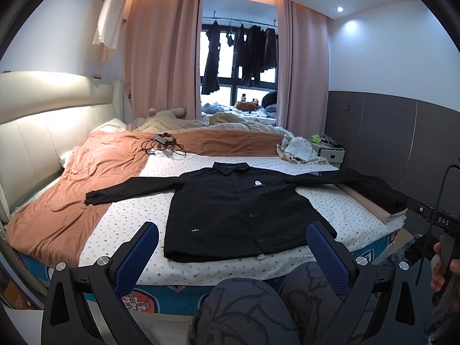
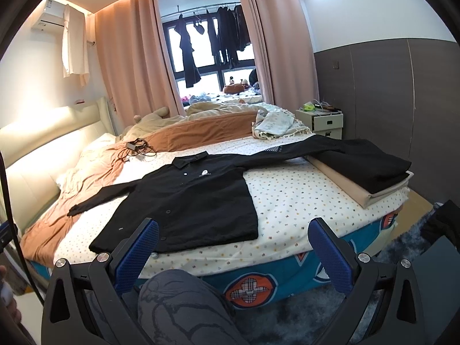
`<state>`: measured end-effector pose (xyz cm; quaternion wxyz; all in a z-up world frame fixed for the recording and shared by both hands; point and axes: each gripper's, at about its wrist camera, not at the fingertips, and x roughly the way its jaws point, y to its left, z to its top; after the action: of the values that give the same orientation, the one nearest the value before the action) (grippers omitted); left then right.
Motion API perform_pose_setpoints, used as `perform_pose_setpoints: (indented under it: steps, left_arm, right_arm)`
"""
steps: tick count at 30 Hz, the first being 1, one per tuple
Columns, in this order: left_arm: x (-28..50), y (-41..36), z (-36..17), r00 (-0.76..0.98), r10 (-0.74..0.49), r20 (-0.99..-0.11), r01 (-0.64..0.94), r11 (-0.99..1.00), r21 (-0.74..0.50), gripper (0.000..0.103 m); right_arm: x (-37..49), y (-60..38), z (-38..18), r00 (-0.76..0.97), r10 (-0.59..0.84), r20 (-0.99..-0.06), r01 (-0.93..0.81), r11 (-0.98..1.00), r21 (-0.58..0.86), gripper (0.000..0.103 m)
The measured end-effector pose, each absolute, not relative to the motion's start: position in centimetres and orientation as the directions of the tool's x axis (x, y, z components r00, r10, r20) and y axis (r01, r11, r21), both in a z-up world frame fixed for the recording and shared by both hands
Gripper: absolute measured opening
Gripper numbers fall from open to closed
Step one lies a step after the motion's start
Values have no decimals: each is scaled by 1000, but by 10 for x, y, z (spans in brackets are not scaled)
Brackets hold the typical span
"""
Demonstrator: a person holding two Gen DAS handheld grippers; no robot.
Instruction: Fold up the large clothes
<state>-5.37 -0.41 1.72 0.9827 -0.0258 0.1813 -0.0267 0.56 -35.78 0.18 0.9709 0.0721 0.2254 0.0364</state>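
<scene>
A black long-sleeved button shirt (image 1: 235, 210) (image 2: 189, 201) lies flat and face up on the dotted bed sheet (image 1: 138, 230), collar toward the far side. Its left sleeve (image 1: 129, 189) stretches over the orange blanket. Its right sleeve (image 2: 302, 149) reaches toward a folded stack at the bed's right corner. My left gripper (image 1: 233, 244) hangs open, short of the shirt's hem, with nothing between its blue pads. My right gripper (image 2: 233, 241) is open too, held back from the bed's near edge, empty. A person's knee in grey patterned trousers (image 1: 250, 304) shows below both.
A folded black and beige stack (image 2: 371, 172) sits on the bed's right corner. An orange blanket (image 1: 72, 201) covers the left side, with a charger and cables (image 1: 164, 143) on it. Crumpled light cloth (image 2: 276, 123) lies at the far right, a white nightstand (image 2: 325, 120) beyond. A hand holding the other gripper (image 1: 442, 258) shows at right.
</scene>
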Motion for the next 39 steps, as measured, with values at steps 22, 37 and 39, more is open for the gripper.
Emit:
perform_pose_setpoints:
  steps: [22,37,39]
  left_arm:
    - [-45,4,15,928,-61,-367,35,996,-77,103]
    - [20,30,29,920,-31,-390,-2,996,-84,103]
    - [30,35,30,920,-20,-391,-13,997,-81,103]
  right_arm:
    - [15,-350,4,885,92,-457,-31,990,139,103]
    - [92,-312,28,881,113,-460,-70,991,110,103]
    - [106,-306,29,876,127,-464,-86,990,109,103]
